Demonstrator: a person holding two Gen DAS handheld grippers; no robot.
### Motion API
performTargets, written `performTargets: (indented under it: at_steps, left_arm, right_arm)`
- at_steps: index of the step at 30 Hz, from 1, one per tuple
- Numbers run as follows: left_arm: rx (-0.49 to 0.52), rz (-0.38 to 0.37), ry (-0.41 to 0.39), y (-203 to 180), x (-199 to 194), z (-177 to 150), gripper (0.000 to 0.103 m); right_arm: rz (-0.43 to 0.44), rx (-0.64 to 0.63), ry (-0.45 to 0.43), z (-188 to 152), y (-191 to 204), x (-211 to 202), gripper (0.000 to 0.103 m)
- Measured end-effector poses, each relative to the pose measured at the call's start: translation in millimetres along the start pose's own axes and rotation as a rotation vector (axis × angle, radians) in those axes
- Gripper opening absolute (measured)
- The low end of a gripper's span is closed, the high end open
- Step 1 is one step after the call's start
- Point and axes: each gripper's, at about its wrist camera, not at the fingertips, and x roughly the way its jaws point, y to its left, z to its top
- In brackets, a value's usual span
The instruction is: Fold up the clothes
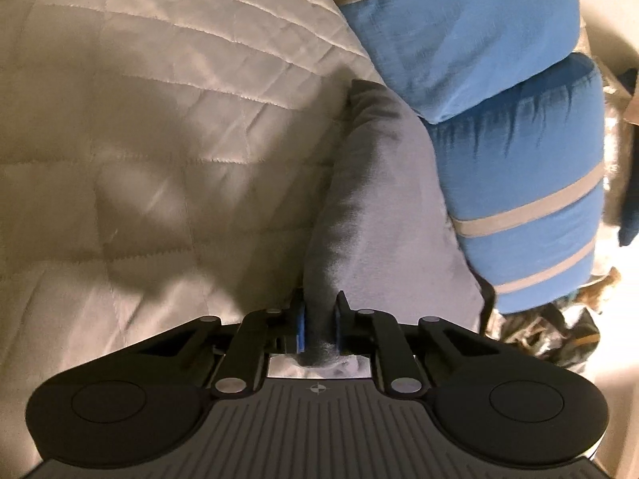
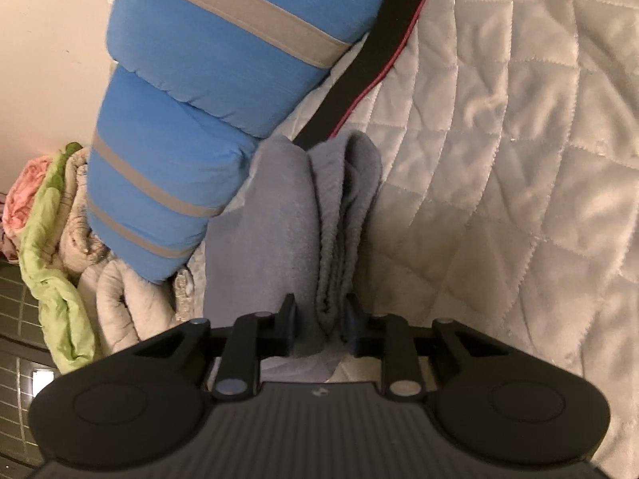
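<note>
The grey garment lies on the quilted bed cover against the blue bedding. The left gripper and right gripper each pinch a bunched end, probably to carry the next fold evenly.

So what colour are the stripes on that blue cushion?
Grey-beige bands across the blue cushion, clearest in the right wrist view.

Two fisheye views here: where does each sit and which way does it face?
Left wrist: on the left gripper, looking forward-down along its fingers, shut on grey garment; quilt left.
Right wrist: on the right gripper, same tilt, gripping the garment's bunched folds; quilt right.
Shared: garment, blue striped cushion, quilt.
</note>
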Motion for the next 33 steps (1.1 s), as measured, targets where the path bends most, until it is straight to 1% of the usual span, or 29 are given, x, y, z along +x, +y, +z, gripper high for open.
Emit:
performTargets:
  at_steps: [1, 2, 4, 5, 6, 7, 8, 9, 11, 12, 14, 16, 18, 20, 22, 24, 26, 28, 30, 33]
  left_arm:
    - [0.003, -0.003, 0.011, 0, -1, -3, 0.012]
    - [0.005, -0.006, 0.021, -1, -3, -5, 0.012]
    - [0.045, 0.019, 0.03, -4, -3, -10, 0.012]
    - [0.068, 0.034, 0.034, -6, -4, -13, 0.013]
    - [0.087, 0.063, 0.03, -7, -3, -16, 0.018]
    - [0.106, 0.113, 0.02, -7, -2, -18, 0.021]
    - [0.123, 0.137, 0.013, -8, -2, -17, 0.025]
    - [0.139, 0.151, 0.007, -8, -2, -17, 0.025]
    - [0.126, 0.152, -0.021, -8, -8, -15, 0.026]
    - [0.13, 0.161, -0.046, -9, -11, -14, 0.027]
    - [0.158, 0.191, -0.13, -15, -18, -14, 0.028]
    - [0.186, 0.218, -0.217, -21, -24, -14, 0.03]
    - [0.2, 0.207, -0.286, -25, -31, -18, 0.033]
    - [0.212, 0.186, -0.338, -30, -31, -17, 0.033]
    - [0.229, 0.177, -0.373, -34, -26, -15, 0.033]
    - [0.246, 0.168, -0.408, -38, -21, -14, 0.035]
    - [0.24, 0.148, -0.414, -37, -11, -9, 0.035]
    - [0.202, 0.113, -0.41, -34, -1, 0, 0.038]
    - [0.16, 0.077, -0.398, -30, 8, 9, 0.045]
    - [0.101, 0.026, -0.37, -27, 21, 27, 0.046]
  right_arm:
    - [-0.009, -0.004, 0.003, 0, 0, 0, 0.025]
    - [-0.028, -0.01, 0.01, 0, 1, 1, 0.029]
    - [-0.113, -0.034, -0.01, 0, 2, 2, 0.039]
    - [-0.151, -0.06, -0.035, 0, 5, 0, 0.059]
    - [-0.174, -0.101, -0.07, -2, 11, -2, 0.064]
    - [-0.197, -0.141, -0.106, -3, 16, -5, 0.068]
    - [-0.221, -0.181, -0.142, -5, 21, -7, 0.069]
    - [-0.232, -0.214, -0.17, -6, 26, -9, 0.071]
    - [-0.227, -0.268, -0.214, -9, 35, -10, 0.081]
    - [-0.232, -0.298, -0.233, -11, 40, -9, 0.082]
    - [-0.255, -0.364, -0.267, -15, 49, -7, 0.087]
    - [-0.278, -0.43, -0.3, -19, 59, -4, 0.087]
    - [-0.322, -0.511, -0.334, -23, 68, 1, 0.088]
    - [-0.353, -0.583, -0.339, -24, 74, 9, 0.094]
    - [-0.358, -0.612, -0.329, -21, 76, 16, 0.098]
    - [-0.353, -0.603, -0.319, -16, 72, 21, 0.098]
    - [-0.352, -0.567, -0.306, -9, 67, 23, 0.099]
    - [-0.342, -0.538, -0.304, -4, 61, 22, 0.1]
    - [-0.339, -0.513, -0.316, 1, 57, 20, 0.102]
    - [-0.322, -0.465, -0.326, 8, 51, 16, 0.103]
